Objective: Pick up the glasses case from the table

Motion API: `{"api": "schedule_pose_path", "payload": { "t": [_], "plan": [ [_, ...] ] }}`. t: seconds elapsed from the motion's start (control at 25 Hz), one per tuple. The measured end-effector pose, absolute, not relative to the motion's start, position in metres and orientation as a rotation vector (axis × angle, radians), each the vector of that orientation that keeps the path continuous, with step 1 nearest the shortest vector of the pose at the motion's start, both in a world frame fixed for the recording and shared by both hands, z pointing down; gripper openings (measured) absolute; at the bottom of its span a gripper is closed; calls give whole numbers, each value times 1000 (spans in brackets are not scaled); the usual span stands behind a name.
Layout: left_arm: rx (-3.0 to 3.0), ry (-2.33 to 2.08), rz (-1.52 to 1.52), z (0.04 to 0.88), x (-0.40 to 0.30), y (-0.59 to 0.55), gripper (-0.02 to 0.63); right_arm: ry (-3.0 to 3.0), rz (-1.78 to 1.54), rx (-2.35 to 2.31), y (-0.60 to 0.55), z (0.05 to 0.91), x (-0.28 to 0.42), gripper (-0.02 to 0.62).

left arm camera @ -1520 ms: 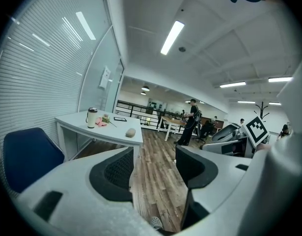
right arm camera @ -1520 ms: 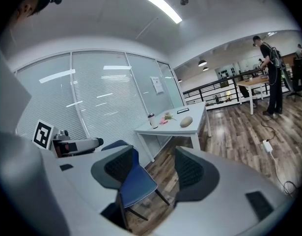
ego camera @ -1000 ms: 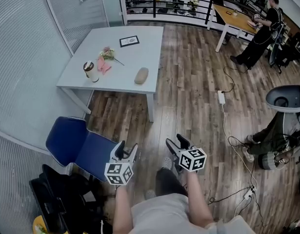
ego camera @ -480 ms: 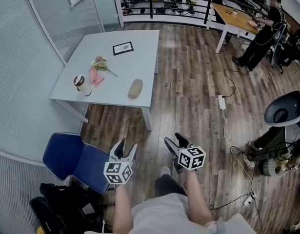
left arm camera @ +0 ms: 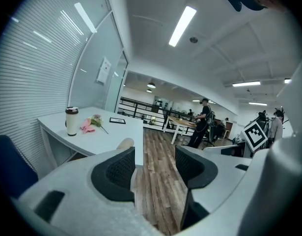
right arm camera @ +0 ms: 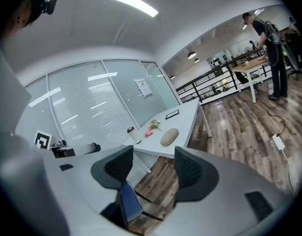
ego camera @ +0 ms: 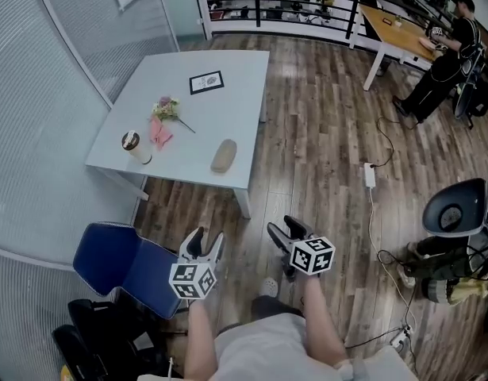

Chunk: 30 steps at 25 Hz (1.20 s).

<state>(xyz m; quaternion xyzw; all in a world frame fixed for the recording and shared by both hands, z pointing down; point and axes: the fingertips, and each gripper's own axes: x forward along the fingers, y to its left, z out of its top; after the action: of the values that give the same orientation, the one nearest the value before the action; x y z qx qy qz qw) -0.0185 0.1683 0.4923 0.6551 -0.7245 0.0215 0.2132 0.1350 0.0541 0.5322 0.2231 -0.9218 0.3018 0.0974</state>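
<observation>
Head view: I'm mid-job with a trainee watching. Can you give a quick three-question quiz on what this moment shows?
1. True or false: the glasses case lies on the table, and neither gripper touches it.
2. What stands upright near the table's front left corner in the head view? A) a lidded cup B) a bottle C) a vase
3. Fill in: the left gripper and the right gripper both have their jaws ____, with nothing between them.

Key: 1 true; 2 A; 3 open.
</observation>
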Motion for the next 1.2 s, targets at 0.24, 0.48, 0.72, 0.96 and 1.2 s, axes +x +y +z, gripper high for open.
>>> {"api": "schedule_pose_path", "payload": {
  "t": [0.24,0.48,0.72,0.96,1.2],
  "plan": [
    [1794,-2019,69,498,-23,156,249,-2723,899,632,36,538,132,250],
    [1768,-2035,73,501,-26,152,249,-2721,886,610,32,539,137,250],
    [1769,-2044,78,504,-30,145,249,-2727,878,579,30,543,132,250],
    [1775,-2043,88,507,-38,133,249,-2713,909,571,20,548,122,250],
    [1795,-2035,110,505,-55,108,249,-2715,949,578,7,552,113,250]
  ]
}}
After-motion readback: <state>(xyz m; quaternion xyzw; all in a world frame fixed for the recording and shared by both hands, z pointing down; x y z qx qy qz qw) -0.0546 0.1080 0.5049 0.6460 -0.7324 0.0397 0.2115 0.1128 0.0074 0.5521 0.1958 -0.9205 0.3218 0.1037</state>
